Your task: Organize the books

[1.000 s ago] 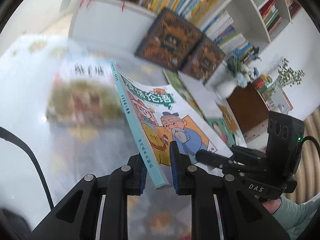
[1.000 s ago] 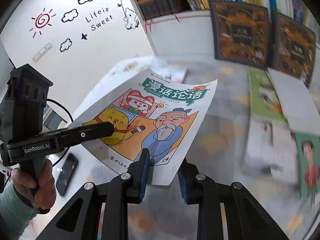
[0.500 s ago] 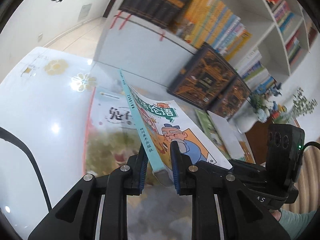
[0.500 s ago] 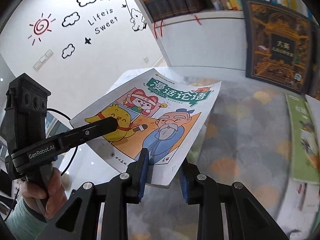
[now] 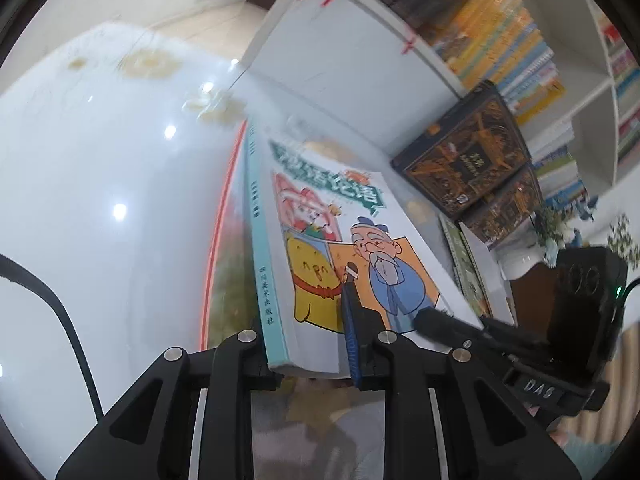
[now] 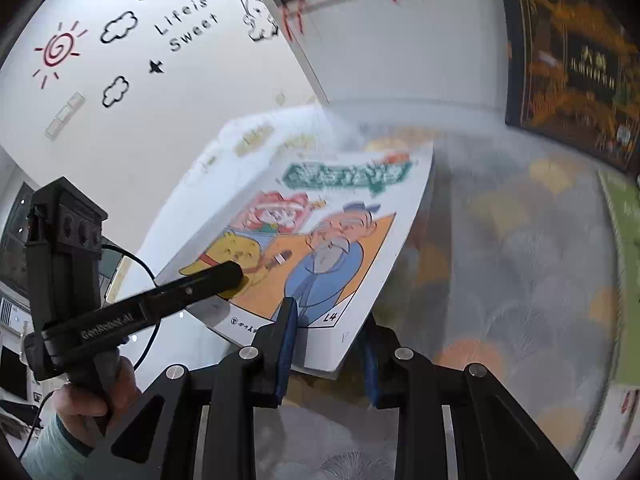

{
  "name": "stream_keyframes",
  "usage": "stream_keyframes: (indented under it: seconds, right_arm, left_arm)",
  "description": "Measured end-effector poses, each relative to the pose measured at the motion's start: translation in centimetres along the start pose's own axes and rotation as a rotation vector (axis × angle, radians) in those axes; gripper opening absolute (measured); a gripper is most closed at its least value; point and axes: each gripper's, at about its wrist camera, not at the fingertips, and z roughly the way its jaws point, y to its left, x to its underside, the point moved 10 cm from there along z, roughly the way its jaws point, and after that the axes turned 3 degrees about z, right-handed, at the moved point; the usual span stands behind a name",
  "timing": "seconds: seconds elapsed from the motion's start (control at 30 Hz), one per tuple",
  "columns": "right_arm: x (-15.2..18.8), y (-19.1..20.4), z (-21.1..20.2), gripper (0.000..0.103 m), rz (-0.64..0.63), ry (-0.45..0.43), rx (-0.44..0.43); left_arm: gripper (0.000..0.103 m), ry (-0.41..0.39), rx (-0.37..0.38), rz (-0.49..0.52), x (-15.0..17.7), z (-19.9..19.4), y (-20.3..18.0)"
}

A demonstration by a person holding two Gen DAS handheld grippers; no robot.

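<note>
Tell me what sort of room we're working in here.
Probably a child's reading room or study at home. White bookshelves packed with colourful books line the wall, cartoon wall decals of a sun, clouds and "Life is Sweet" mark the other, and more books lie around a glossy flower-patterned table.

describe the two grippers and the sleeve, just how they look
Both grippers are matte black with silver screws and blue ribbed pads on the jaws. The left gripper bears white "GenRobot.AI" lettering, a boxy camera block and a thin black cable. The right gripper shows a green light. The sleeve is pale teal.
</note>
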Motion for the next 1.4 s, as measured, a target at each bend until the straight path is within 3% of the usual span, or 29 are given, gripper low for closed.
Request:
stream_keyframes:
  seconds: [0.13, 0.23, 0.4, 0.57, 0.67, 0.83, 1.0, 1.07, 1.2, 1.33, 1.4]
  right_arm:
    - [0.7, -0.1, 0.9, 0.028, 0.02, 0.022, -0.005]
    - [1.1, -0.5, 2.0, 0.028, 0.052, 0.044, -0.011]
    - [1.9, -1.6, 2.8, 0.028, 0.137, 0.076, -0.048]
    - [3.8, -2.8, 1.0, 0.028, 0.179, 0.1, -0.076]
    - [6.3, -4.2, -1.6, 0.028, 0.203, 0.098, -0.075]
    - [12.1, -7.8, -7.7, 0.029, 0.262, 0.066, -0.026]
    - [17.7, -12.6, -14.3, 0.031, 0.357, -0.003, 0.043]
    - [19.1, -14.3, -16.1, 0.034, 0.391, -0.026, 0.07]
    - [22.1, -19.2, -20.7, 0.055, 0.473, -0.081, 0.106]
    - [24.9, -24.7, -25.7, 0.056, 0.549, -0.126, 0.158]
    - [27.0, -28.4, -28.8, 0.056, 0.591, -0.154, 0.232]
  left_arm:
    - [0.024, -0.009, -0.073, -0.026, 0.6, -0.4, 1.5]
    - [0.025, -0.035, -0.231, -0.02, 1.4, -1.3, 3.4]
    - [0.025, -0.06, -0.227, -0.072, 3.5, -3.4, 3.5]
    - [0.025, -0.041, -0.196, -0.044, 5.8, -4.6, 1.3]
    - [0.026, -0.016, -0.153, -0.005, 7.4, -4.5, -1.6]
    - [0.026, 0.101, -0.055, 0.088, 11.4, -2.2, -7.9]
    - [0.028, 0.199, 0.008, 0.245, 15.0, 0.4, -15.9]
    - [0.031, 0.236, 0.032, 0.28, 16.2, 1.3, -18.6]
    - [0.041, 0.314, 0.055, 0.327, 19.3, 3.7, -24.4]
    - [0.044, 0.385, 0.095, 0.369, 23.3, 6.1, -30.5]
    - [0.044, 0.431, 0.137, 0.391, 26.1, 7.4, -33.9]
